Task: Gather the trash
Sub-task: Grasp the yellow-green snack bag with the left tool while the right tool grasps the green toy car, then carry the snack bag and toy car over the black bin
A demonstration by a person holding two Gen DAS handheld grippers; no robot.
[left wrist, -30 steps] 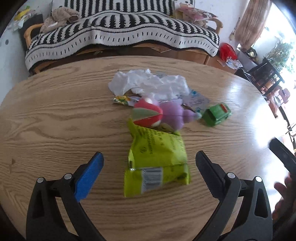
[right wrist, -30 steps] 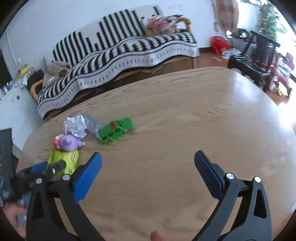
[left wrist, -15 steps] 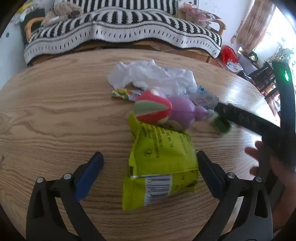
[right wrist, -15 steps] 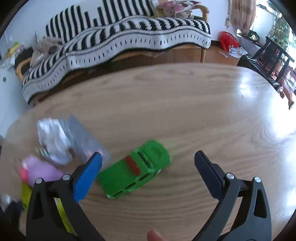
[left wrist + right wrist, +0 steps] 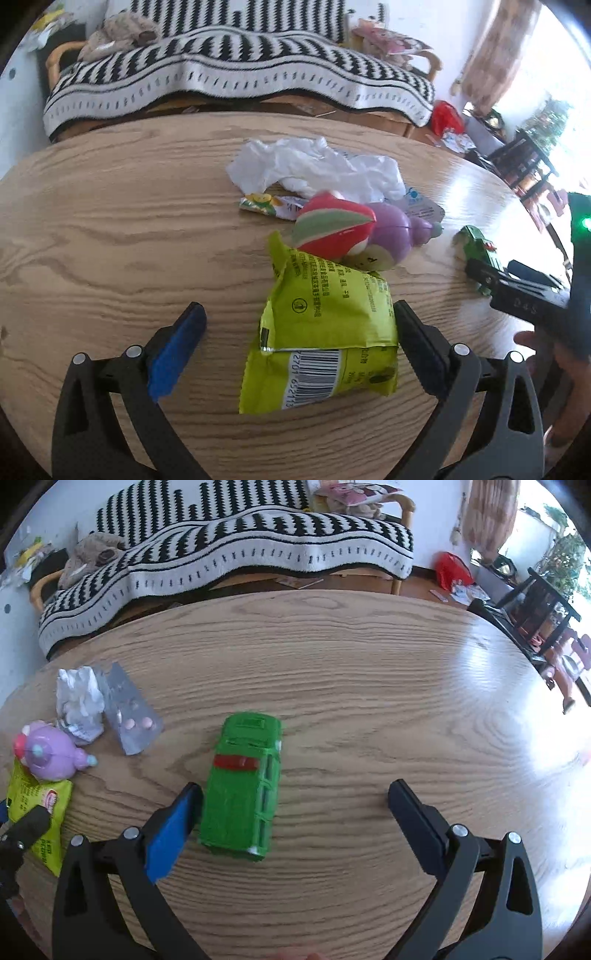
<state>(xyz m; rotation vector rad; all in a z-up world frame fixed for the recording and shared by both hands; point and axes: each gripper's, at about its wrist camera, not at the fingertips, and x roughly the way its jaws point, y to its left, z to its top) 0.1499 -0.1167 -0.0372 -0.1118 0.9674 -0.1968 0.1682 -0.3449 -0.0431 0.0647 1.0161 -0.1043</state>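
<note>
The left hand-held gripper [image 5: 297,334] is gaping wide, holding nothing, straddling the lime snack wrapper [image 5: 325,332] lying on the worktop [image 5: 110,240]; centring before pinching is wise. The right hand-held gripper [image 5: 295,812] is spread empty beside the green toy truck [image 5: 243,790].

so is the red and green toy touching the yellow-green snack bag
Touching: the left wrist view shows the red and green toy resting on the yellow-green snack bag at its top edge.

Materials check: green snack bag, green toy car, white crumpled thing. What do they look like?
Green snack bag: glossy plastic film, judging by the sheen, creases and printed barcode.
Green toy car: likely rigid moulded plastic, with a matte look and crisp ribs.
White crumpled thing: thin plastic film or tissue; soft translucent folds leave it open.
</note>
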